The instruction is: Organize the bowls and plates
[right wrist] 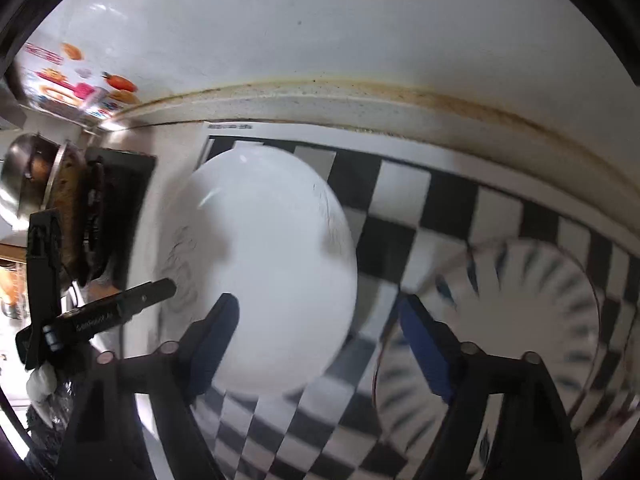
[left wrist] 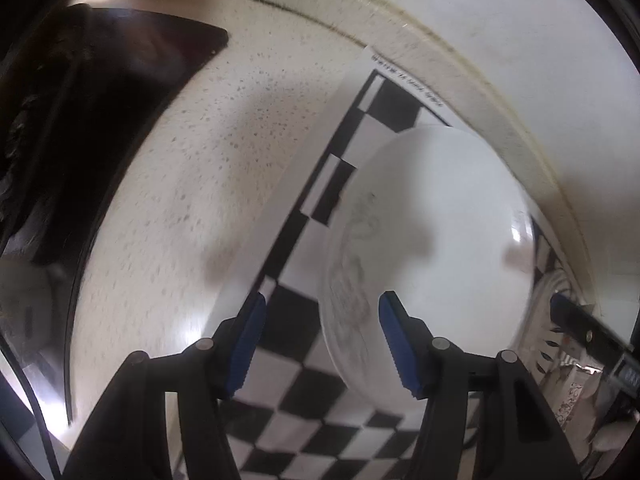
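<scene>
A white bowl (left wrist: 436, 248) with a faint grey pattern on its rim sits on a black-and-white checkered mat (left wrist: 304, 360). My left gripper (left wrist: 322, 344) is open, its right finger at the bowl's near rim, its left finger over the mat. In the right wrist view the same bowl (right wrist: 264, 264) lies left of centre, and a plate with dark blue radial strokes (right wrist: 520, 320) lies to its right on the mat (right wrist: 432, 200). My right gripper (right wrist: 320, 340) is open and empty, straddling the gap between bowl and plate. The frames are motion-blurred.
A speckled counter (left wrist: 192, 184) runs along a white wall (right wrist: 320, 32). A black stove (left wrist: 92, 112) with a steel pot (right wrist: 28, 176) stands at the left. The left gripper's body (right wrist: 100, 312) shows beside the bowl. The right gripper's finger (left wrist: 580, 324) shows at the far right.
</scene>
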A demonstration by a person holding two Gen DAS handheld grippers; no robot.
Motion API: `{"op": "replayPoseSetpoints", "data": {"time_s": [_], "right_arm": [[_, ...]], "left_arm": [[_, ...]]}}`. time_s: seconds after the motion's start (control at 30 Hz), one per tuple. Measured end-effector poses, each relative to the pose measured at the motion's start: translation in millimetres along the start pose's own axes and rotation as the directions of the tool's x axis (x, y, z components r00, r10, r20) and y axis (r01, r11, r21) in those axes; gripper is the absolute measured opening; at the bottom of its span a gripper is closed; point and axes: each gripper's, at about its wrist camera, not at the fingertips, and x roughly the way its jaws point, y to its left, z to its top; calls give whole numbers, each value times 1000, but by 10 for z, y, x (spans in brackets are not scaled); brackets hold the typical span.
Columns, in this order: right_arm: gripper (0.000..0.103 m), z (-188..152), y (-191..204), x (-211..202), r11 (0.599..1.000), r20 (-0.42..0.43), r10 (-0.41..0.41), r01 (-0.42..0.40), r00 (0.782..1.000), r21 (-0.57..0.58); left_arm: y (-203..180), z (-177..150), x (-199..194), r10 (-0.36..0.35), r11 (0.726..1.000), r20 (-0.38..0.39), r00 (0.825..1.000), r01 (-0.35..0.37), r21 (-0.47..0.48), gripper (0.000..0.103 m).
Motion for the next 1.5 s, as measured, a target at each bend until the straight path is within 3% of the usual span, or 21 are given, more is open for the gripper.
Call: {"op": "replayPoseSetpoints", "data": {"time_s": [0.1,0.2,0.37,0.47,0.5,0.53,0.57,0.6,0.83,1.23,1.5], "right_arm": [[72,177,-2,181,1000,-32,-8,8,999,-3],[66,276,-70,346,999,-70,28,-26,997,26],[48,302,-195,483,996,-99,77,-71,992,60],[44,282,-175,511,996,-109,84,-80,990,43],[43,282,-154,512,997,-110,78,-75,991,32],[38,275,-142,503,998,-112,66,-65,992,16],[26,271,-140,512,999,-109,50,-49,993,6],[23,266,-149,512,1000,-108,22,-22,994,-3],[21,189,-202,483,999,-92,37,-37,995,7],[18,-166,-292,-104,992,-6,111,-111,994,52],[18,-803,-507,-717,983,39,139,-142,990,112]], "left_arm": [[-23,58,100,-2,1000,-14,1000,2,15,56],[-96,80,121,1,999,-10,1000,0,42,55],[-176,92,119,-2,998,-11,1000,2,70,54],[-218,155,127,-6,997,-9,1000,6,79,41],[-255,165,132,-9,996,-13,1000,10,92,30],[-308,176,148,-10,995,-18,1000,12,98,30],[-345,179,143,8,995,-11,1000,-7,102,29],[-383,182,137,30,993,0,1000,-29,110,29],[-366,185,134,35,995,25,999,-37,93,27],[-422,-33,-504,6,991,92,996,-18,131,27],[-821,-605,-909,-5,978,118,993,-20,210,27]]}}
